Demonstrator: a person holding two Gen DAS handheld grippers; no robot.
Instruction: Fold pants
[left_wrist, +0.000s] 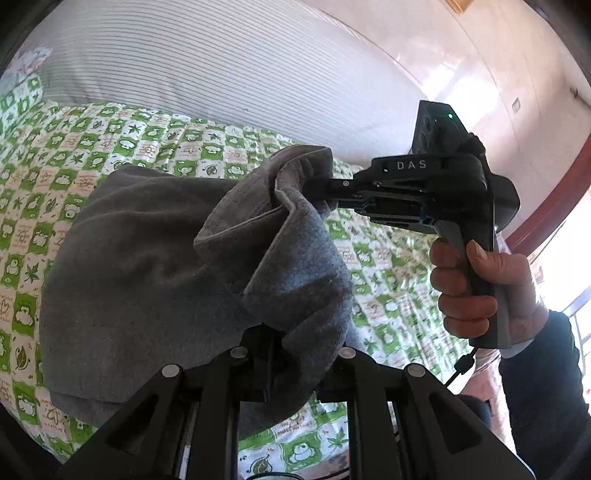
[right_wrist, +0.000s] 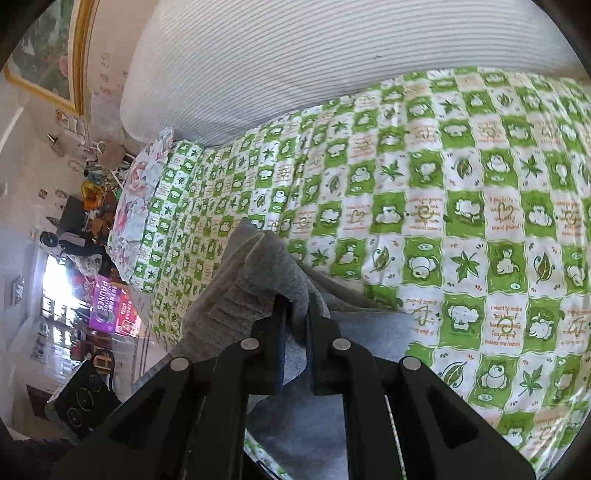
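Grey pants (left_wrist: 147, 258) hang bunched above the green-and-white checked bedspread (left_wrist: 55, 155). My left gripper (left_wrist: 291, 343) is shut on a fold of the grey cloth at the bottom of the left wrist view; the cloth covers its fingertips. My right gripper (left_wrist: 314, 192), held by a hand (left_wrist: 480, 288), comes in from the right and pinches the pants' hem. In the right wrist view the right gripper (right_wrist: 295, 306) is shut on the ribbed edge of the pants (right_wrist: 251, 280), and more grey cloth (right_wrist: 369, 332) trails below onto the bedspread (right_wrist: 461, 221).
A white striped headboard cushion (left_wrist: 221, 66) runs along the far side of the bed. A floral pillow (right_wrist: 140, 206) lies at the bed's left end. Beyond it are cluttered shelves, a purple box (right_wrist: 107, 302) and a bright window. A framed picture (right_wrist: 48, 48) hangs on the wall.
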